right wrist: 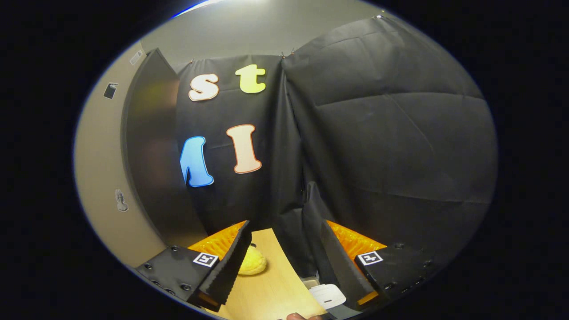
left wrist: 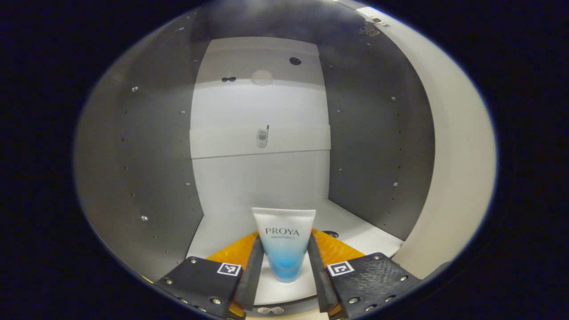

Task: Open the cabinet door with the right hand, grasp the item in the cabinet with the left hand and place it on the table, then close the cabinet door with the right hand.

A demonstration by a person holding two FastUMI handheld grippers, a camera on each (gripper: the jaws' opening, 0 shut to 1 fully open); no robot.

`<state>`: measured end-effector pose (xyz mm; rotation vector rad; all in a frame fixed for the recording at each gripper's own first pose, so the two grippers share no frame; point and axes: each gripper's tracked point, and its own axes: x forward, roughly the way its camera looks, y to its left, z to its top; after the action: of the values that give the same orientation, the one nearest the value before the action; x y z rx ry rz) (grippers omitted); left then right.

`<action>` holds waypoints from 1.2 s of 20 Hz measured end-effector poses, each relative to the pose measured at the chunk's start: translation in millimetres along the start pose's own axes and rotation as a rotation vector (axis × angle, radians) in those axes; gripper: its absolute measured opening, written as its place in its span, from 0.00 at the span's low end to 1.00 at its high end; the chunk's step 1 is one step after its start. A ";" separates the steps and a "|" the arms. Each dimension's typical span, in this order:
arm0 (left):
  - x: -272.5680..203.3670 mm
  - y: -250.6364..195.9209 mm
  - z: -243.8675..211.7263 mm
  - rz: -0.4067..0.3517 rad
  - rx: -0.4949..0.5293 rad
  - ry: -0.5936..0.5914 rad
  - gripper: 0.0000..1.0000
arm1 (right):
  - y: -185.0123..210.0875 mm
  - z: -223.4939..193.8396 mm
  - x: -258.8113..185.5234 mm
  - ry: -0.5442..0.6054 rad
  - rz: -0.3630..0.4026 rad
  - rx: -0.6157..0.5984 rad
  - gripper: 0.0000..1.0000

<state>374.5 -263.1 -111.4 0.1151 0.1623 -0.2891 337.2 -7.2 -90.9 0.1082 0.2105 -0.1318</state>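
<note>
A white tube fading to blue (left wrist: 284, 253) stands upright on the white floor of the cabinet (left wrist: 355, 231), wide crimped end up. My left gripper (left wrist: 284, 238) reaches inside the cabinet, and both of its fingers (left wrist: 254, 266) press against the tube's sides near the top. In the right gripper view the dark cabinet door (right wrist: 151, 155) stands swung open at the left. My right gripper (right wrist: 284, 226) hangs open above the wooden table (right wrist: 271, 289) with nothing between its fingers, apart from the door.
Grey side walls (left wrist: 151, 169) close in on both sides of the cabinet, and a white back panel (left wrist: 262, 178) stands behind the tube. A yellow rounded object (right wrist: 253, 262) and a white object (right wrist: 327, 295) lie on the table. Black cloth hangs behind.
</note>
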 end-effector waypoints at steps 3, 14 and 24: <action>-6.9 -5.5 2.4 -0.015 -0.040 -0.015 0.51 | 1.0 -0.1 2.1 -0.004 0.007 -0.003 0.98; -72.3 3.1 37.1 -0.031 0.002 -0.082 0.45 | 13.0 -7.7 -30.7 -0.008 0.005 -0.014 0.98; -179.8 69.2 15.2 0.066 -0.023 -0.151 0.45 | 31.9 2.5 -73.2 -0.055 -0.026 -0.043 0.98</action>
<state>226.9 -150.0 -58.7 0.0750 0.0121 -0.2287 271.3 32.7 -69.7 0.0586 0.1595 -0.1563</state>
